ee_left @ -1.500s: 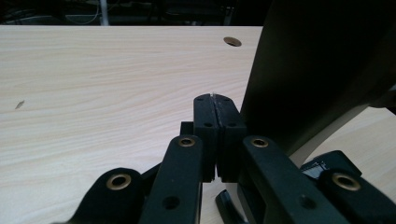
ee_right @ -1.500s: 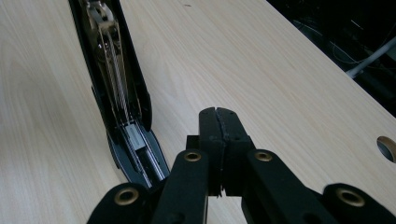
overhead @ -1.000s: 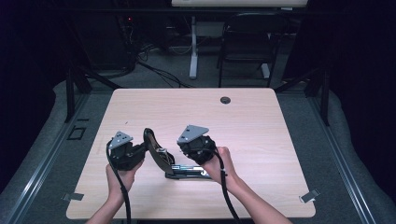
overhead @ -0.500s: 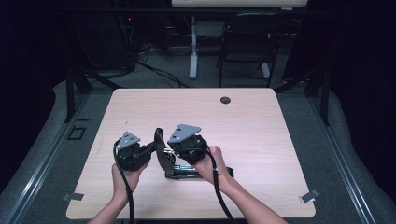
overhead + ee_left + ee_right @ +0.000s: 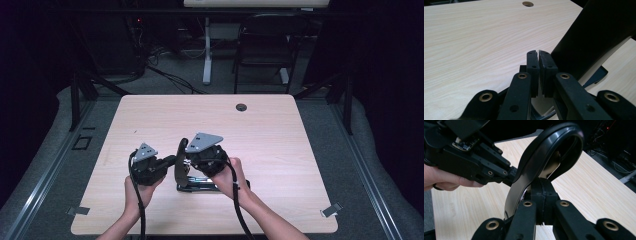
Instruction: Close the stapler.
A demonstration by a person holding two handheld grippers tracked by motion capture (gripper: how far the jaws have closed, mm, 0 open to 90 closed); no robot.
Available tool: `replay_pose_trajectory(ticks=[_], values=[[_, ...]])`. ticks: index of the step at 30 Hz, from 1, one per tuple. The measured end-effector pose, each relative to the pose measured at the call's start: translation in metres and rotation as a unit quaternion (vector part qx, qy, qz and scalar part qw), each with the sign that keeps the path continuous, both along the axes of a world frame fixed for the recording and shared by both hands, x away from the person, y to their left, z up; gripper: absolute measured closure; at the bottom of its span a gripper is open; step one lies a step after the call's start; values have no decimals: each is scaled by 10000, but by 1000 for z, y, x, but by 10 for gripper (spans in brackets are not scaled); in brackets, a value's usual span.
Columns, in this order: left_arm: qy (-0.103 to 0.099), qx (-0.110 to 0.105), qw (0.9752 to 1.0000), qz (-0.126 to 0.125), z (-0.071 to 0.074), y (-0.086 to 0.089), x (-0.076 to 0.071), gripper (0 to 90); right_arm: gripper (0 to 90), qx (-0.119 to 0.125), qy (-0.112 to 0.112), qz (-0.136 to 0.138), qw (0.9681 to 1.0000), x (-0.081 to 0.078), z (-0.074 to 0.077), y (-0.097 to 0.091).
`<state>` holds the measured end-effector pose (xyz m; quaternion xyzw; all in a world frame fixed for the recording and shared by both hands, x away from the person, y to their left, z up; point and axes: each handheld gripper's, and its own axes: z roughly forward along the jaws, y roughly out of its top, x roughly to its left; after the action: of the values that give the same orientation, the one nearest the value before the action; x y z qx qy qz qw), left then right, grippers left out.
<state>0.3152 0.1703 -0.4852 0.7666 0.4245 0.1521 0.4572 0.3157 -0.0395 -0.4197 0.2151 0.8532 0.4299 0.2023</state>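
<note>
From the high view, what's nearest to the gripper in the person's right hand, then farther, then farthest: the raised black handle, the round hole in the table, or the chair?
1. Raised black handle: just left of the right gripper, at its jaws.
2. Round hole: in the table near its far edge.
3. Chair: on the floor beyond the table.

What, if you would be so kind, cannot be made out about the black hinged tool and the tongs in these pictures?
- High view: the base of the black hinged tool lies under the right tongs and hand, so its type is unclear.
- Left gripper view: the raised lever is cut off by the top edge.
- Right gripper view: the left tongs reach the lever's far side; contact is hidden.
</note>
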Motion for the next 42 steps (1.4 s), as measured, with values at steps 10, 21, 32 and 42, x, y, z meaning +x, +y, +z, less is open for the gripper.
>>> replay_pose_trajectory(ticks=[10,21,32,42], values=[[139,79,9998,-95,-4,-4,1,814,900,131,112,-139,9998,-1,-5,-19],[162,195,9993,-283,-9,-9,2,862,900,166,97,-208,9996,-4,-9,-32],[173,307,9987,-372,-13,-16,3,900,900,87,143,-315,9994,-6,-17,-45],[173,437,9977,-480,-16,-27,4,900,900,98,281,-598,9978,-4,-33,-70]])
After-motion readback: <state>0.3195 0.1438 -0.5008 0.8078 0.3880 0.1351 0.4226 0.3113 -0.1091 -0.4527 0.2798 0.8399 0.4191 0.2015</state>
